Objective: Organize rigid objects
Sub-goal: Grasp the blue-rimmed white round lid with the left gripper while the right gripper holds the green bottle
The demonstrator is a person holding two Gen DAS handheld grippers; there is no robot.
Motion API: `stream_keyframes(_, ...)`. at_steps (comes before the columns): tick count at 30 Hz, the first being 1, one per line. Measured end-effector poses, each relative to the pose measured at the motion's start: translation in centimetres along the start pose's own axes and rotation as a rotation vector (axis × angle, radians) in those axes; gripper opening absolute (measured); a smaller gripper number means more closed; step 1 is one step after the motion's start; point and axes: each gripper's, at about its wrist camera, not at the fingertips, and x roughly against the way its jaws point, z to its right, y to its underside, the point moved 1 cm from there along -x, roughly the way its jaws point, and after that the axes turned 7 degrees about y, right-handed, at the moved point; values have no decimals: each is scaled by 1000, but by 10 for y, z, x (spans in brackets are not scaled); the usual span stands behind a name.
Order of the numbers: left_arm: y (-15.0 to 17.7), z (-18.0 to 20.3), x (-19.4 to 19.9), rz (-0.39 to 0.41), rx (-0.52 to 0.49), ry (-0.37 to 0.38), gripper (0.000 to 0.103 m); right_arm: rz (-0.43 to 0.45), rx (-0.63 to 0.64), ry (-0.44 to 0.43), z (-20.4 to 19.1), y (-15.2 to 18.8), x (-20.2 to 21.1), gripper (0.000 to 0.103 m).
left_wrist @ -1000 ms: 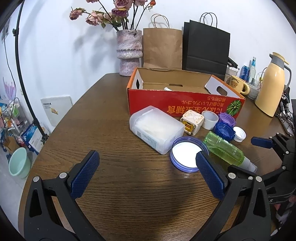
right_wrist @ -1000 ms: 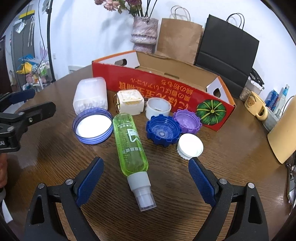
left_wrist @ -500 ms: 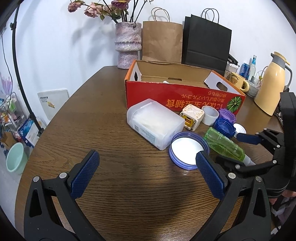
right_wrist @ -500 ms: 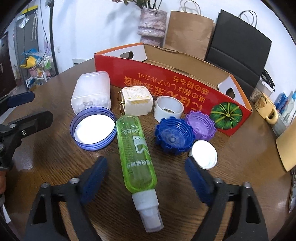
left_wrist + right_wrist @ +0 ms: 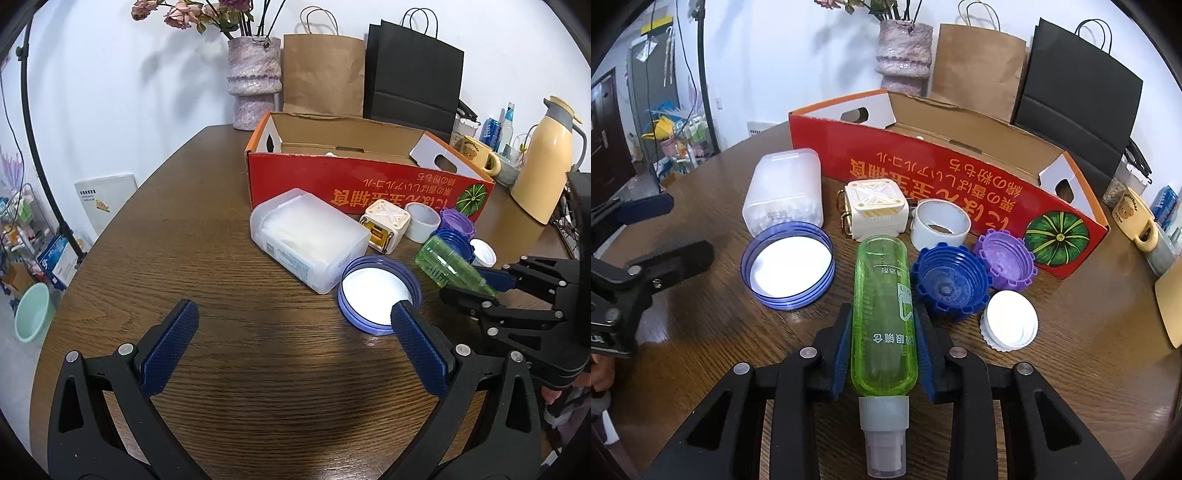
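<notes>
The right claw (image 5: 882, 354) is clamped on the green spray bottle (image 5: 884, 314), its blue pads pressed against both sides of the bottle's lower body, with the white nozzle pointing back toward the camera. The bottle lies on the brown wooden counter (image 5: 207, 229), its far end close to a cream square box (image 5: 877, 208) and just beside a dark blue cap (image 5: 947, 284). A purple cap (image 5: 1004, 264) touches the blue one, and a white cap (image 5: 1008, 321) sits nearer the counter's right edge. A white ring of tape (image 5: 940, 223) stands in front of the red cardboard box (image 5: 942, 177), which lies toward the counter's far edge. To the bottle's left a wide blue-rimmed lid (image 5: 788, 264) rests open side up, touching a frosted plastic container (image 5: 785, 190) lying on its side. The left claw (image 5: 291, 350) hovers over bare wood toward the near edge, its jaws spread wide with nothing between them.
</notes>
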Motion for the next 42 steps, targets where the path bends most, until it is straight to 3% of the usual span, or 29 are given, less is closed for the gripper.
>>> stream_keyframes(21,0,37,-32,-111,-26,8,103,143,-70,25,28,2,36,35)
stream_keyframes(29,-5,47,-53,-167,24,14,103,163,-100,48,45,8,42,35)
stream_keyframes(42,-14,56,-58,-141,78,-23,102,171,-117,70,60,17,46,35)
